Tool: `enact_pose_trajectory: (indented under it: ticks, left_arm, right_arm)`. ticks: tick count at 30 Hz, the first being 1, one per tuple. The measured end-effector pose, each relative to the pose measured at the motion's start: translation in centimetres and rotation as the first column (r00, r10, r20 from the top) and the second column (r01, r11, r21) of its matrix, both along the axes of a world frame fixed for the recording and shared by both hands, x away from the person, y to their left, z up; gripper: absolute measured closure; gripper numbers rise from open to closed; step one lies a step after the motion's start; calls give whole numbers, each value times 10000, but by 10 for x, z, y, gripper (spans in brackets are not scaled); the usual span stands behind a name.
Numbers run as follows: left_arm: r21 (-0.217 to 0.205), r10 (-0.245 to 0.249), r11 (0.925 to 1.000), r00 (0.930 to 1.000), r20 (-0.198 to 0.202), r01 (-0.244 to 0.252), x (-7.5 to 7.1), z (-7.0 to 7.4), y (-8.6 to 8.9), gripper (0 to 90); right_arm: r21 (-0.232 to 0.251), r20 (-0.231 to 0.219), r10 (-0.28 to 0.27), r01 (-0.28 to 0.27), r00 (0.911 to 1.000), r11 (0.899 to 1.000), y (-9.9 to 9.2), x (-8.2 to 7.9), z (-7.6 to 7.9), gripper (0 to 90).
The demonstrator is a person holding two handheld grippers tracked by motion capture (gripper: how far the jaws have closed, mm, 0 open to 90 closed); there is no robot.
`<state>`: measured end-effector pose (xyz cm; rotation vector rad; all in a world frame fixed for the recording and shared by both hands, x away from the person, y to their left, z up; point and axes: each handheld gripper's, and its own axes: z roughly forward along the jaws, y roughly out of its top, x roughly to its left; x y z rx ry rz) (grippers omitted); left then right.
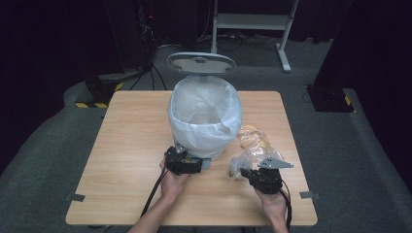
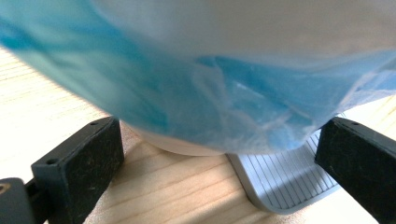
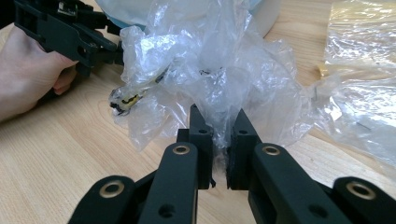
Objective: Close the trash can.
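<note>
A pedal bin (image 1: 205, 114) lined with a pale plastic bag stands mid-table with its grey lid (image 1: 201, 63) raised. My left gripper (image 1: 197, 165) sits low at the bin's base. In the left gripper view it (image 2: 218, 125) is open, one jaw on each side of the base, with the grey ribbed pedal (image 2: 285, 182) toward the right jaw. My right gripper (image 3: 219, 119) is shut on a crumpled clear plastic wrapper (image 3: 210, 60), which bunches up between the jaws. In the high view that gripper (image 1: 245, 172) holds the wrapper (image 1: 238, 165) to the right of the bin's base.
A second clear bag with a yellowish tint (image 1: 252, 137) lies on the wooden table (image 1: 131, 145) right of the bin, also at the right gripper view's far right (image 3: 359, 42). The person's left hand (image 3: 28, 74) and its gripper (image 3: 60, 28) are close on the left.
</note>
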<state>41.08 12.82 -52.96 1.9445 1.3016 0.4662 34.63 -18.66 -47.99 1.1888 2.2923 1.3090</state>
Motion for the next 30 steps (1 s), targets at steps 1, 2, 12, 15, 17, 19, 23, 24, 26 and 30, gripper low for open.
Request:
enact_pose_trajectory:
  ticks: [1, 2, 12, 15, 17, 19, 23, 24, 26, 30]
  left_arm:
    - [-13, -21, 10000, 10000, -17, 21, 0, 0, 0, 12]
    - [-1, -10, 10000, 10000, -19, 10, 0, 0, 0, 13]
    - [-29, -8, 10000, 10000, -30, 7, 0, 0, 0, 13]
    - [-38, -1, 10000, 10000, -28, 1, 0, 0, 0, 13]
    - [-32, -7, 10000, 10000, -31, 7, 0, 0, 0, 13]
    - [-29, 0, 10000, 10000, -26, 0, 0, 0, 0, 13]
    - [-32, -1, 10000, 10000, -26, 1, 0, 0, 0, 13]
    - [-26, -4, 10000, 10000, -32, 4, 0, 0, 0, 13]
    - [-30, -4, 10000, 10000, -31, 4, 0, 0, 0, 13]
    - [-40, 3, 10000, 10000, -31, -3, 0, 0, 0, 13]
  right_arm:
    - [12, 5, -15, 15, 10000, 10000, -1, 0, 1, 840]
    - [15, -8, -37, 37, 10000, 10000, -2, 0, 2, 840]
    - [106, 38, -93, 93, 9999, 9999, -7, -1, 11, 843]
    - [152, 66, -62, 61, 10000, 9999, -8, -1, 14, 844]
    - [216, 58, -69, 68, 10000, 9997, -10, -2, 17, 844]
    - [237, 110, -67, 65, 9999, 9997, -11, -3, 19, 844]
    - [351, 143, -62, 57, 9999, 9994, -14, -4, 24, 844]
    - [393, 181, -63, 56, 9998, 9992, -15, -4, 25, 845]
    - [452, 212, -46, 36, 9998, 9990, -16, -4, 28, 845]
    - [478, 251, -13, 0, 9997, 9989, -17, -4, 32, 845]
